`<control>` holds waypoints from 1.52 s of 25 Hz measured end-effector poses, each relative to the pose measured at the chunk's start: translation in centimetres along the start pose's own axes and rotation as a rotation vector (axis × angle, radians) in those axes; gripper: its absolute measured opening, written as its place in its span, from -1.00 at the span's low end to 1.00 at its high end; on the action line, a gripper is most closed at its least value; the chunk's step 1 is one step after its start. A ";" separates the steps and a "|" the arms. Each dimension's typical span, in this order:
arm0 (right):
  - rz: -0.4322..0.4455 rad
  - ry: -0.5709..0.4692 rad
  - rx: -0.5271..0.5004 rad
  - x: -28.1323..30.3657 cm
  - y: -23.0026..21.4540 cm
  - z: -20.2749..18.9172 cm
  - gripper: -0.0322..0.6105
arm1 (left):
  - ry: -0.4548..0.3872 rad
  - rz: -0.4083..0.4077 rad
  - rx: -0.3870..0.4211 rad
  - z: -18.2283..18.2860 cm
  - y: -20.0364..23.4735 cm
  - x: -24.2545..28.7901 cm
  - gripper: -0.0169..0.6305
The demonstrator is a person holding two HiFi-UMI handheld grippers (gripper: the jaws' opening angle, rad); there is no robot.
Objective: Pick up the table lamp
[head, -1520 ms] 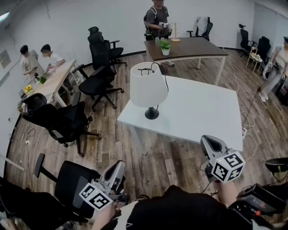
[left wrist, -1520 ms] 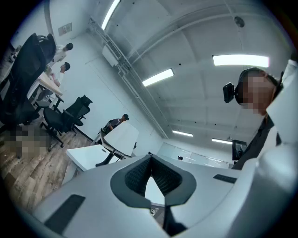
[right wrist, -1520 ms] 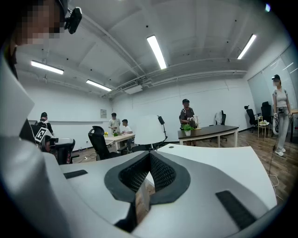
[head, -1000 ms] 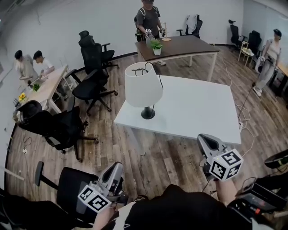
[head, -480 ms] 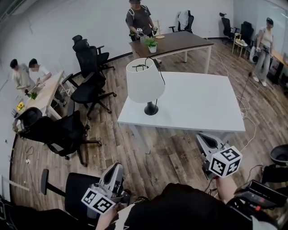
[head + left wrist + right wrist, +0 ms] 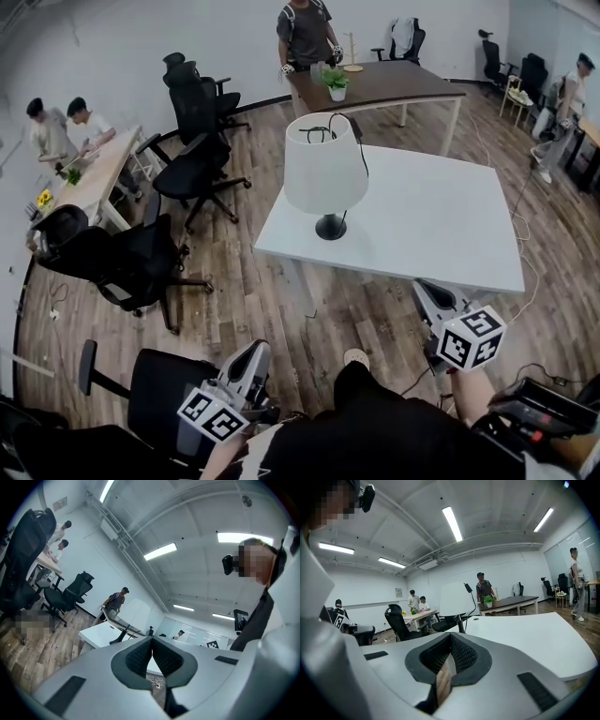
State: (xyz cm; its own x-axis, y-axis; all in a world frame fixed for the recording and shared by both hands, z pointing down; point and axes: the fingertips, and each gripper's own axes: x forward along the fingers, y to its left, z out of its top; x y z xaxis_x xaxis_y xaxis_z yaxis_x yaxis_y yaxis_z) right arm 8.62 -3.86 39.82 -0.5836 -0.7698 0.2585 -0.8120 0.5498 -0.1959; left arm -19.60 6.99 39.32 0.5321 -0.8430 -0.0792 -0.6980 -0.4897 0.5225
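The table lamp (image 6: 325,173) has a white shade, a black stem and a round black base. It stands near the left front corner of the white table (image 6: 441,225), with its black cord running up over the shade. My left gripper (image 6: 257,351) is low at the bottom left, shut and empty, well short of the table. My right gripper (image 6: 424,287) is shut and empty just before the table's near edge. The lamp (image 6: 453,598) shows ahead in the right gripper view beyond the closed gripper (image 6: 450,638). In the left gripper view the lamp (image 6: 133,613) is far beyond the closed gripper (image 6: 152,640).
Black office chairs (image 6: 131,258) stand to the left, and one (image 6: 159,394) is close by my left gripper. A brown desk (image 6: 384,84) with a potted plant sits behind the table, and a person (image 6: 307,33) stands at it. Cables (image 6: 521,272) lie by the table's right side.
Both grippers have sunk a little and stayed shut. The table and lamp have shifted right and nearer in the head view. A shoe now shows at the bottom.
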 end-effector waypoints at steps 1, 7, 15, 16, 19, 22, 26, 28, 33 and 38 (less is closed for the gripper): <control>0.000 -0.003 0.003 0.8 -0.5 0.4 -0.85 | 0.005 0.003 -0.004 0.1 0.5 0.7 -0.90; -0.002 -0.009 0.046 6.2 -4.8 2.2 -0.85 | 0.070 0.023 -0.025 0.2 4.5 6.6 -0.90; -0.016 -0.015 0.047 13.0 -12.5 5.3 -0.85 | 0.064 -0.090 -0.159 0.8 8.1 18.2 -0.89; -0.017 -0.007 0.048 13.7 -13.0 5.6 -0.85 | 0.066 -0.110 -0.175 1.0 8.3 19.7 -0.86; -0.010 0.004 0.042 15.4 -15.0 6.3 -0.85 | 0.075 -0.144 -0.214 2.0 9.1 23.9 -0.44; -0.011 0.002 0.047 16.6 -17.2 6.6 -0.85 | 0.068 -0.108 -0.250 1.9 10.6 26.6 -0.39; -0.020 0.015 0.052 18.1 -19.5 6.6 -0.85 | 0.050 -0.116 -0.319 1.2 11.7 28.5 -0.36; -0.016 0.020 0.055 19.0 -20.4 6.5 -0.85 | 0.041 -0.148 -0.344 1.3 11.4 29.4 -0.36; -0.002 0.039 0.050 20.6 -20.6 6.1 -0.85 | 0.021 -0.220 -0.357 1.6 11.0 30.1 -0.44; -0.002 0.051 0.058 21.6 -20.9 6.6 -0.85 | -0.030 -0.291 -0.483 2.1 11.0 30.9 -0.58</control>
State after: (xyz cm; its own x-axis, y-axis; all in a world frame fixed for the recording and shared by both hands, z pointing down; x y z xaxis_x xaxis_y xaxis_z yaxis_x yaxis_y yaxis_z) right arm 13.01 -34.10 43.30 -0.5826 -0.7527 0.3065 -0.8123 0.5273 -0.2491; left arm -11.81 -24.94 40.79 0.6508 -0.6981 -0.2985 -0.2226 -0.5513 0.8041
